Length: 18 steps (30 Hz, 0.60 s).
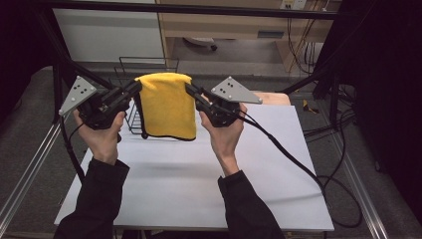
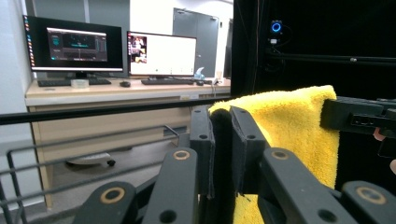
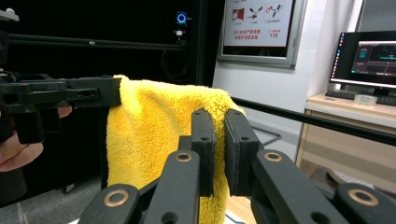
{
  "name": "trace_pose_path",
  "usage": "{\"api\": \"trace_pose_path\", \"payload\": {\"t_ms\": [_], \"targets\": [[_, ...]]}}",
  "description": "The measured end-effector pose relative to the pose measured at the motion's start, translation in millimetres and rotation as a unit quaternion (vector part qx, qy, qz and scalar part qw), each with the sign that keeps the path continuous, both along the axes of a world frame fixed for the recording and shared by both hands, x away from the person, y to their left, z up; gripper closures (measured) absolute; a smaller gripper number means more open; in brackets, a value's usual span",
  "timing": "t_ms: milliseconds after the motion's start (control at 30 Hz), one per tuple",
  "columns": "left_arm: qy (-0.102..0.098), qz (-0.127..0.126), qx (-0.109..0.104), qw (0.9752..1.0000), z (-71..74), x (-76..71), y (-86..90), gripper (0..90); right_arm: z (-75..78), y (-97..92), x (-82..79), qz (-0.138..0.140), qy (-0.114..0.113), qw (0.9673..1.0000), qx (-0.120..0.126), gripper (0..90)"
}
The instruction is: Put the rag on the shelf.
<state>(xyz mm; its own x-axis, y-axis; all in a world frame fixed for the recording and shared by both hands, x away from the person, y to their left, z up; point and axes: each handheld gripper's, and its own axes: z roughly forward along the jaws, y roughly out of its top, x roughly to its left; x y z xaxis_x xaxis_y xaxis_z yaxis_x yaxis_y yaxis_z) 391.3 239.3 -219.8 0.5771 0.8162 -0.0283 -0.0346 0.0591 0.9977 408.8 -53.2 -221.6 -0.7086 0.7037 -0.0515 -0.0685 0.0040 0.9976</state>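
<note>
A yellow towel [image 1: 166, 107] hangs folded above the back of the white table [image 1: 199, 179], held up by its two top corners. My left gripper [image 1: 135, 88] is shut on its left corner and my right gripper [image 1: 190, 89] on its right corner. In the left gripper view the jaws [image 2: 222, 112] pinch the towel [image 2: 289, 121] edge, with the right gripper [image 2: 359, 116] gripping the far corner. In the right gripper view the jaws [image 3: 219, 114] close on the towel [image 3: 154, 130], and the left gripper [image 3: 70, 95] holds the other end.
A black wire rack [image 1: 130, 117] stands at the table's back left, just behind and beside the towel. The right gripper's cable [image 1: 288, 154] trails across the table's right side. A black frame bar [image 1: 199, 10] crosses overhead at the back.
</note>
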Motion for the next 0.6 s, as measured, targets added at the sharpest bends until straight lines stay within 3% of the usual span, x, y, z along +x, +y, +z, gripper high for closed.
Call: {"api": "trace_pose_path", "payload": {"t_ms": [600], "targets": [[-0.015, 0.021, -0.013, 0.9996, 35.0, 13.6, 25.7, 80.5, 29.4, 29.4, 20.3, 0.004, -0.016, 0.9998, 0.014, 83.8]]}}
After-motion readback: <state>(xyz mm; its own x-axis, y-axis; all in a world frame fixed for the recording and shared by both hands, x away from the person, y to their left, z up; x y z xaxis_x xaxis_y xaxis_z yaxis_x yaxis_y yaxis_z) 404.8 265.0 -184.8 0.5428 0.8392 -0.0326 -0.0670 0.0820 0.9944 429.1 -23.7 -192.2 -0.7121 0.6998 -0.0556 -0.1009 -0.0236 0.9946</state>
